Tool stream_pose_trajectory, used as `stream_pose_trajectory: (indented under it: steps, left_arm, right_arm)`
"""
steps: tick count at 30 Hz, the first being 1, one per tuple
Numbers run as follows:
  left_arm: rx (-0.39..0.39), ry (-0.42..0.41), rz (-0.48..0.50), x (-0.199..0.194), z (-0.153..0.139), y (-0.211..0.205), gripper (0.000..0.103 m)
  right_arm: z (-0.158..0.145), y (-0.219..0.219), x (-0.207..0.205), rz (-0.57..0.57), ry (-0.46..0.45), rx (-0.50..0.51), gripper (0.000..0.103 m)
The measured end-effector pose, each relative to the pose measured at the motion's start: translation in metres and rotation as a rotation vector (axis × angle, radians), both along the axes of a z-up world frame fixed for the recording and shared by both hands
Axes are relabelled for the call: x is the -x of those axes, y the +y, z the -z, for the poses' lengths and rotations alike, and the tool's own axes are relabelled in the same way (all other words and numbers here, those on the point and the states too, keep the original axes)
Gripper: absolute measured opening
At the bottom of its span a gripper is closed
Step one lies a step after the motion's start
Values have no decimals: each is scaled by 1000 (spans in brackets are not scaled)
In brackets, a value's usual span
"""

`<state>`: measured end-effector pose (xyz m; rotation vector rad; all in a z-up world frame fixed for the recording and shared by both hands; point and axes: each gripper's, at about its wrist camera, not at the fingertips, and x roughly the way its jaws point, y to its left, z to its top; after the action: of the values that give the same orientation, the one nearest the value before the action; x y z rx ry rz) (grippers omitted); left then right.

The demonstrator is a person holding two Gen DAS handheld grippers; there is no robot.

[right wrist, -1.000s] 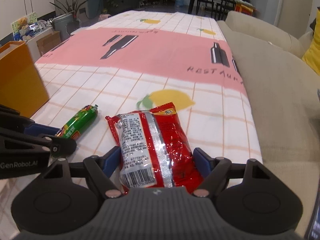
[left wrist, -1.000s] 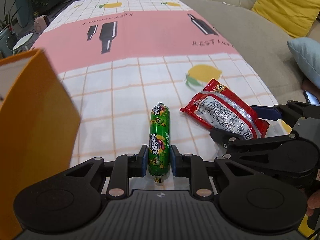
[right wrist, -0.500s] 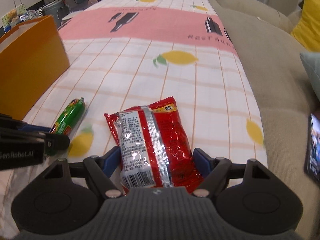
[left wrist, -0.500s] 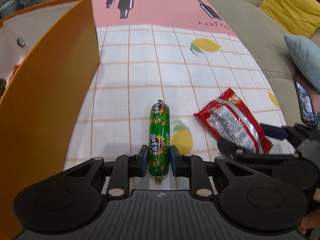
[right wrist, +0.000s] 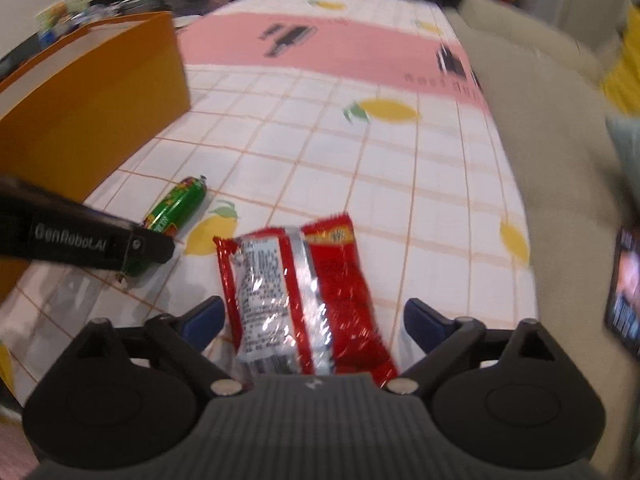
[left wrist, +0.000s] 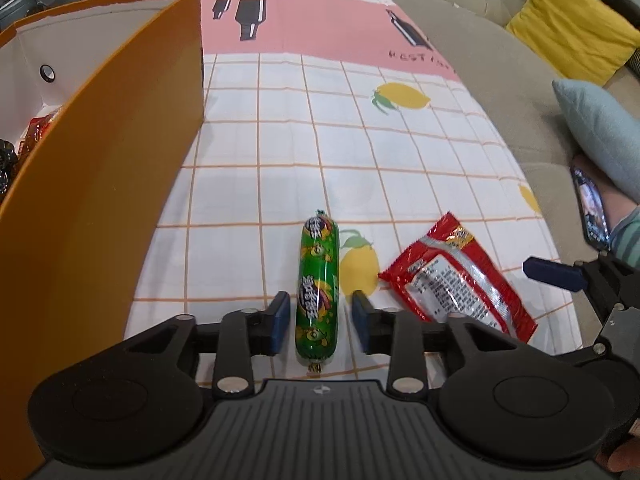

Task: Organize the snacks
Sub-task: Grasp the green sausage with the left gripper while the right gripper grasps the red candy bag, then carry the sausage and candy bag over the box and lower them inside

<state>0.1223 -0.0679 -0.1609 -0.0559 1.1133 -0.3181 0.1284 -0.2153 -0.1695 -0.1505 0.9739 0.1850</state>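
A green sausage stick (left wrist: 318,286) lies on the checked tablecloth between the fingers of my left gripper (left wrist: 320,320), which is open with gaps on both sides. It also shows in the right wrist view (right wrist: 174,210). A red snack packet (right wrist: 304,296) lies between the fingers of my right gripper (right wrist: 312,318), which is open and wider than the packet. The packet also shows in the left wrist view (left wrist: 460,280). An orange box (left wrist: 100,168) stands at the left with snacks inside.
The tablecloth (left wrist: 320,128) has lemons and a pink band. A beige sofa (left wrist: 500,64) with a yellow cushion (left wrist: 576,24) and a blue cushion (left wrist: 600,132) runs along the right edge. A phone (left wrist: 592,208) lies on the sofa.
Both grippers have drawn back toward the near table edge and opened. The sausage and the red packet were gripped before and now lie loose between the fingers. The right view is blurred.
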Motion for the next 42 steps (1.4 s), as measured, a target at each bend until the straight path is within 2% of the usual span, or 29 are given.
stream_pose_trajectory:
  steps: [3,8,13,17,22,27,31,34,35,36,42]
  left_arm:
    - [9,-21,1,-1,-2,1,57]
    - [8,-38,9,-2,-1,-2,58]
    - [21,-36,26,-3,4,-7,58]
    - [21,-32,43,-3,7,-12,58]
    - [15,-33,50,-4,7,-16,57]
    - [-40,-53,84,-2,7,-27,50]
    - [-73,-63,102,-1,7,-33,47]
    - [-101,-68,99,-2,7,-36,37]
    - [-101,-68,100,-2,7,-37,29]
    - [-88,-64,101,-2,7,-37,25]
    - [-61,-63,81,-2,6,-33,24]
  right_arm:
    - [1,7,1,-101,-48,55,97]
    - [5,11,-4,-170,-62,29,97]
    - [11,7,-13,-168,-44,-4,97]
    - [15,5,-13,-158,-18,-23,91]
    - [17,3,-13,-127,7,-56,89]
    - [16,4,-13,-105,12,-54,86]
    - [13,3,-12,-86,12,-51,75]
    - [12,2,-12,-76,18,-48,71]
    - [11,2,-12,-74,20,-48,71]
    - [11,2,-12,-72,21,-46,70]
    - [10,2,-13,-55,29,-41,69]
